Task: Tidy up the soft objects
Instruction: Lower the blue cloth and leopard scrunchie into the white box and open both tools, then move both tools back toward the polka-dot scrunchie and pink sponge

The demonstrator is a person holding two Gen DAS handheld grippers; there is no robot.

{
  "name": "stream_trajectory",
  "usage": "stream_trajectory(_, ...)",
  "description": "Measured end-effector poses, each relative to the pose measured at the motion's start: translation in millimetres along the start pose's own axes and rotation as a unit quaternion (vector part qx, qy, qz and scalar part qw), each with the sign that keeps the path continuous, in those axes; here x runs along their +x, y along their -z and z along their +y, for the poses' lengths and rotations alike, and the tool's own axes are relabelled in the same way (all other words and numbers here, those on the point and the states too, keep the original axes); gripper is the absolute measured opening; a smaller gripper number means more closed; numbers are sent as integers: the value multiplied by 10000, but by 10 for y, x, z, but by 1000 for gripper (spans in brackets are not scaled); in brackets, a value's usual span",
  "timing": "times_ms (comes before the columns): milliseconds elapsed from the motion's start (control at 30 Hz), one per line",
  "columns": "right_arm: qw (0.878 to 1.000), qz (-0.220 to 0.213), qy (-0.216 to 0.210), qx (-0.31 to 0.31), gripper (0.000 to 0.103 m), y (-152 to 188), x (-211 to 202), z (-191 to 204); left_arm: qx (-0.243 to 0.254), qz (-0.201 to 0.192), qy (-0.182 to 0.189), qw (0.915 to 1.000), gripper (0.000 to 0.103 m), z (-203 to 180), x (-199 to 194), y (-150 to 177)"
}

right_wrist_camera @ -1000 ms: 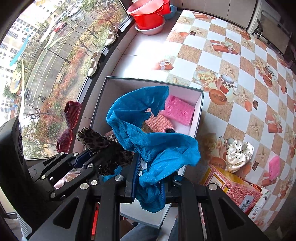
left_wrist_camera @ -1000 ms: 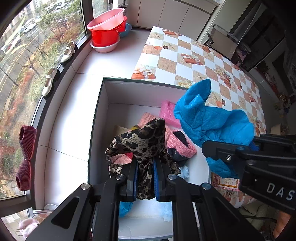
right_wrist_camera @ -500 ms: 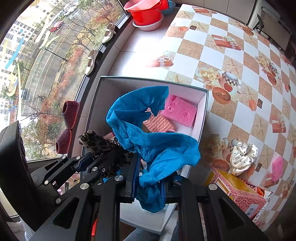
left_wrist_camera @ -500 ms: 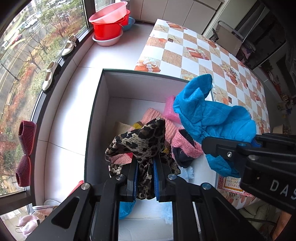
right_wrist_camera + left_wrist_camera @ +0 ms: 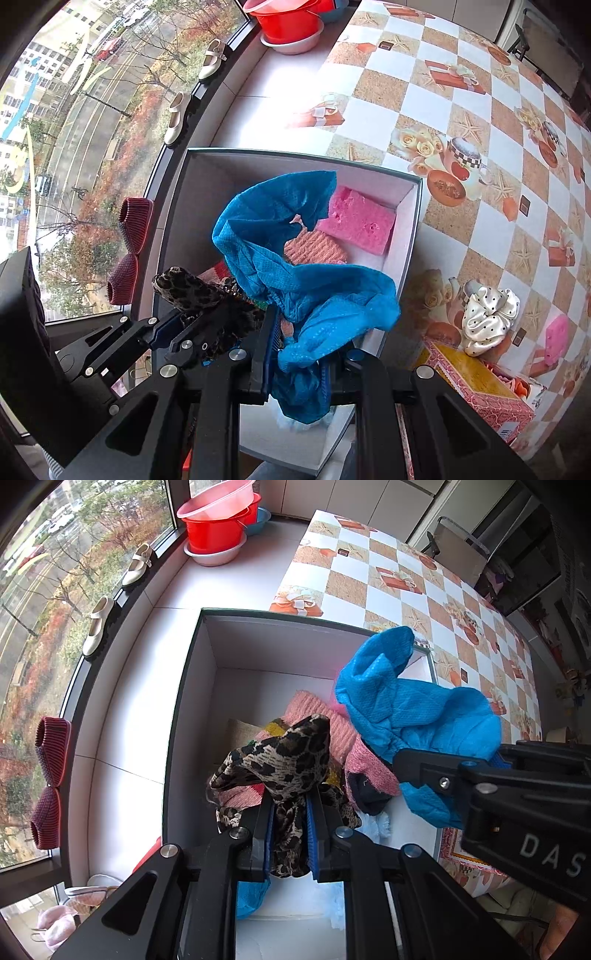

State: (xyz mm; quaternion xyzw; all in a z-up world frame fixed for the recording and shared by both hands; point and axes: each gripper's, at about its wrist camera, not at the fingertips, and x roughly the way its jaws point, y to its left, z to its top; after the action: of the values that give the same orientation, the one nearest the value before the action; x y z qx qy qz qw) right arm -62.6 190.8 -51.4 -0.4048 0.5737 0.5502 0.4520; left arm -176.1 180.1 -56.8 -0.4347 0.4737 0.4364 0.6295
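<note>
Over the white box (image 5: 192,686), my left gripper (image 5: 288,834) is shut on a leopard-print cloth (image 5: 284,760) that bunches up above the blue pads. To its right my right gripper (image 5: 295,350) is shut on a crumpled blue cloth (image 5: 295,266), which hangs over the box's right half (image 5: 413,709). Inside the box lie a pink sponge (image 5: 356,223), a pink knit piece (image 5: 314,247) and a pink sock with a dark inside (image 5: 369,775). In the right wrist view the left gripper (image 5: 173,332) shows at lower left with the leopard-print cloth (image 5: 195,291).
The box sits at the edge of a table with a checked cloth (image 5: 480,110). A white dotted scrunchie (image 5: 487,314), a small pink sponge (image 5: 556,332) and a red and yellow carton (image 5: 476,380) lie to its right. Red basins (image 5: 218,520), pale shoes (image 5: 136,565) and dark red slippers (image 5: 50,775) line the windowsill.
My right gripper has sunk a little toward the box with the blue cloth. The left gripper keeps its hold on the leopard-print cloth in about the same place.
</note>
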Motion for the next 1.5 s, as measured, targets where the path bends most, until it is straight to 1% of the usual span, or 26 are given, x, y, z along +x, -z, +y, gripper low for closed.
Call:
stream_trajectory(33,10000,7,-2,-10,20,0,8,2,-3,-15,17,10000,17,-3,0,-1)
stream_trajectory(67,10000,17,-15,-20,20,1,14,2,-4,-25,46,10000,20,-8,-1,-1)
stream_trajectory(133,10000,23,-40,-43,20,4,21,3,2,-45,118,9999,34,-19,-11,1)
stream_trajectory(200,9999,31,-76,-71,22,10,24,6,10,-104,135,9999,69,-33,-41,2)
stream_trajectory(233,9999,30,-88,-75,26,7,22,1,14,-156,81,9998,73,-44,-62,2)
stream_trajectory(267,9999,27,-69,-77,40,10,17,-4,20,-171,-51,9998,79,-54,-76,2)
stream_trajectory(300,10000,5,44,-85,48,13,7,-5,29,-132,-170,9998,83,-61,-75,-3)
stream_trajectory(333,9999,-32,133,-100,63,13,-11,-15,18,-80,-191,9998,84,-58,-67,-8)
stream_trajectory(367,9999,-66,100,-90,75,15,-32,-32,-22,-65,-123,9999,87,-51,-61,-9)
stream_trajectory(400,10000,-74,0,-47,80,16,-48,-53,-80,-56,-86,9999,94,-41,-60,-5)
stream_trajectory(467,9999,-119,-38,28,94,14,-85,-80,-159,-100,-103,9998,98,-25,-79,6)
stream_trajectory(500,9998,-172,19,49,100,12,-112,-87,-192,-120,-81,9997,102,-23,-89,5)
stream_trajectory(533,9997,-239,28,56,103,14,-141,-91,-240,-155,-33,9996,103,-21,-107,9)
stream_trajectory(800,9988,-384,-172,237,103,14,-314,-155,-387,-111,88,9992,103,-11,-237,15)
stream_trajectory(967,9981,-459,-286,311,103,52,-432,-185,-409,-84,79,9991,103,-25,-340,41)
stream_trajectory(1067,9968,-522,-434,426,102,83,-547,-247,-399,-25,158,9991,103,-57,-403,53)
stream_trajectory(1267,9919,-728,-718,759,102,196,-868,-513,-166,9,350,9992,103,-275,-558,30)
stream_trajectory(1367,9884,-849,-779,993,102,301,-1044,-730,27,3,441,9990,103,-469,-622,-24)
stream_trajectory(1500,9809,-1018,-867,1415,102,492,-1252,-1152,332,103,643,9973,103,-805,-638,-118)
